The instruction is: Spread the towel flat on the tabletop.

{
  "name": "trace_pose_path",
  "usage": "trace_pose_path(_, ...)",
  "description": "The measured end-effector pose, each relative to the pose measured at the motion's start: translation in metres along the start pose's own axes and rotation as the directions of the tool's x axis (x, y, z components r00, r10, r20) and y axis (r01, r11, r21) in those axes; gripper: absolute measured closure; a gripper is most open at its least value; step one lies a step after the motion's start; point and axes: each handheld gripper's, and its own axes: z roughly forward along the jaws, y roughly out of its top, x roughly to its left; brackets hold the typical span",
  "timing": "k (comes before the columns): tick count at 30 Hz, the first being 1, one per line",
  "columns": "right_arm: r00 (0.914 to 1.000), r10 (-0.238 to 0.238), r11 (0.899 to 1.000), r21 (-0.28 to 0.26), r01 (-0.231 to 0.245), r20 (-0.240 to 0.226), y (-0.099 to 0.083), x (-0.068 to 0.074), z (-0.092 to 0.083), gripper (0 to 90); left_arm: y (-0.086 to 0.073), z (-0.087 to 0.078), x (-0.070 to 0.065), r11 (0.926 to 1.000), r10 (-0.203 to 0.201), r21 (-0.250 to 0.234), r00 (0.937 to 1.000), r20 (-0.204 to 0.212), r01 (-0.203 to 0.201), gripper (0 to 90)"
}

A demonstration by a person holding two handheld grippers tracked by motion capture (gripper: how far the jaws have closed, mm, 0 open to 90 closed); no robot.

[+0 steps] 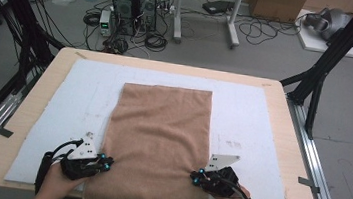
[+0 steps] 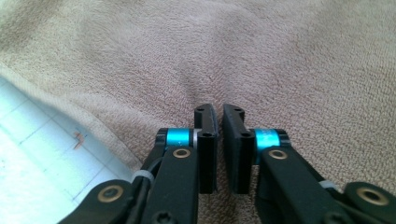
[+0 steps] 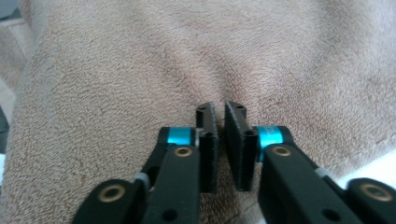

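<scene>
A tan towel [image 1: 160,138] lies lengthwise on the white mat [image 1: 84,94], and its near end hangs over the table's front edge. My left gripper [image 1: 107,162] is at the towel's left edge near the front, and my right gripper [image 1: 195,176] is at its right edge. In the left gripper view the jaws [image 2: 219,112] stand nearly together, with a pucker of towel [image 2: 280,56] running into their tips. The right gripper view shows the same. There the jaws [image 3: 219,108] pinch a crease of the towel [image 3: 140,60].
The mat covers most of a wooden table [image 1: 38,99]. Black frame posts [image 1: 329,61] stand at the table's left and right. On the floor beyond the far edge are computer towers [image 1: 135,4], cables and a white desk leg [image 1: 234,20].
</scene>
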Motion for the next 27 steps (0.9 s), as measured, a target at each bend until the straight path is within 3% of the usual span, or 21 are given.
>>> trace_pose_path(10, 0.9952, -0.026, 0.999, -0.035, 0.023, -0.094, -0.003, 0.019, -0.014, 84.3, -0.009, -0.017, -0.004, 0.9998, -0.012, -0.018, 0.9993, 0.036, 0.012, 84.8)
trace_pose_path(13, 0.9944, -0.038, 0.998, -0.062, 0.032, -0.099, 0.0, 0.021, -0.019, 80.2, -0.01, -0.021, -0.004, 0.9993, -0.014, -0.033, 0.9989, 0.046, 0.016, 82.9)
trace_pose_path(16, 0.9964, -0.024, 0.996, -0.086, 0.016, -0.082, 0.004, 0.013, -0.021, 73.9, -0.007, -0.025, 0.001, 0.9978, -0.035, -0.055, 0.9992, 0.022, 0.036, 68.7)
trace_pose_path(20, 0.9982, 0.008, 0.995, -0.095, -0.014, -0.059, 0.01, -0.001, -0.018, 65.9, -0.002, -0.024, 0.008, 0.997, -0.05, -0.059, 0.9988, 0.002, 0.05, 58.2)
trace_pose_path(27, 0.9979, 0.058, 0.993, -0.099, -0.06, -0.031, 0.018, -0.027, -0.009, 48.2, 0.007, -0.018, 0.017, 0.9937, -0.071, -0.088, 0.9974, -0.015, 0.069, 47.5)
